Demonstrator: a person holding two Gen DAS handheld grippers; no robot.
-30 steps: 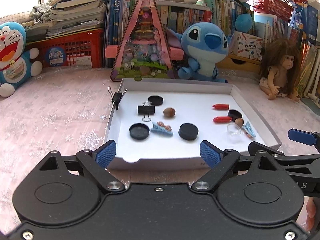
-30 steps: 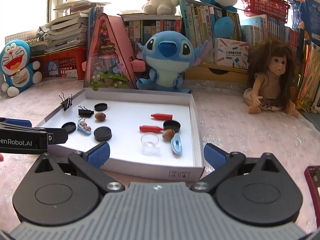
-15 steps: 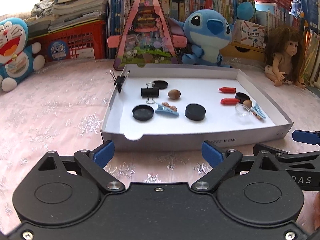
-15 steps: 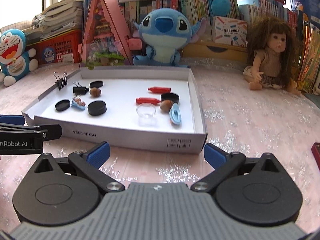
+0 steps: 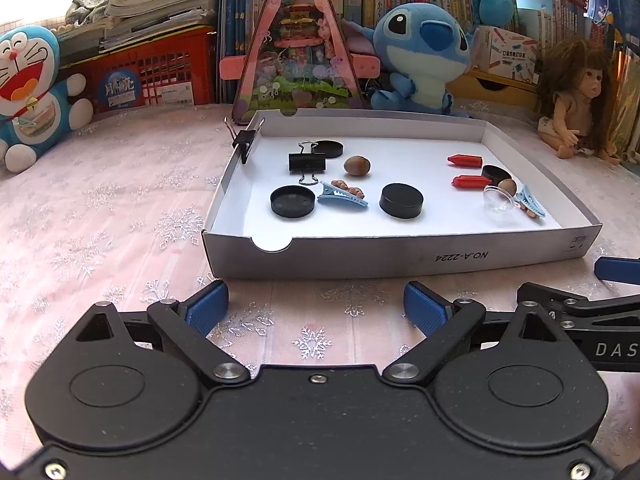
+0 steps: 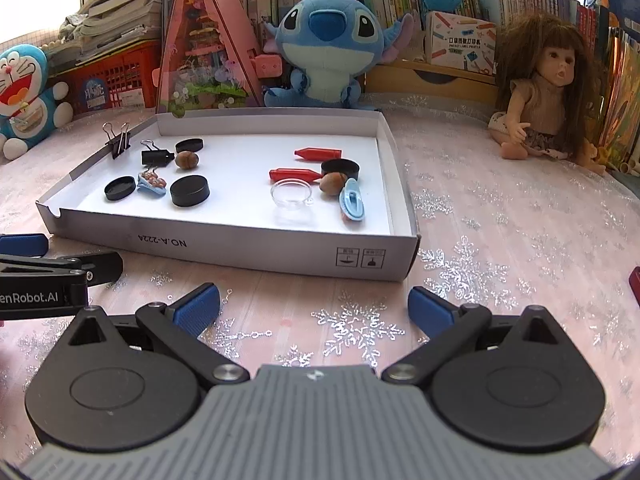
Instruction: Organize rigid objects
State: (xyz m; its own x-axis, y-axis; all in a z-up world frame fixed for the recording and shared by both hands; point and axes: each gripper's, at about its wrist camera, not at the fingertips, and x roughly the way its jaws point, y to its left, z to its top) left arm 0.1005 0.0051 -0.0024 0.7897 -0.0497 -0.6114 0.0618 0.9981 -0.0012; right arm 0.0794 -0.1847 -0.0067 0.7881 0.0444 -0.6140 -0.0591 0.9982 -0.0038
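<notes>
A shallow white cardboard tray [image 5: 400,256] [image 6: 240,242] holds small items: black caps [image 5: 401,200], a black binder clip [image 5: 307,162], brown nuts [image 5: 357,166], red caps [image 5: 464,160], blue hair clips [image 5: 342,199], and a clear dome [image 6: 291,195]. Another binder clip [image 5: 244,142] grips the tray's left wall. My left gripper [image 5: 316,308] is open and empty, in front of the tray's near wall. My right gripper [image 6: 314,306] is open and empty, near the tray's front right corner.
Behind the tray stand a pink triangular toy house [image 5: 296,52], a Stitch plush [image 5: 420,56], a Doraemon plush [image 5: 28,88], a doll [image 6: 548,84], a red basket [image 5: 156,76] and bookshelves. A pink snowflake cloth [image 6: 500,240] covers the table.
Both grippers have pulled back and lowered from over the tray's near edge to the cloth in front of it. Both stay open. The items in the tray have not moved.
</notes>
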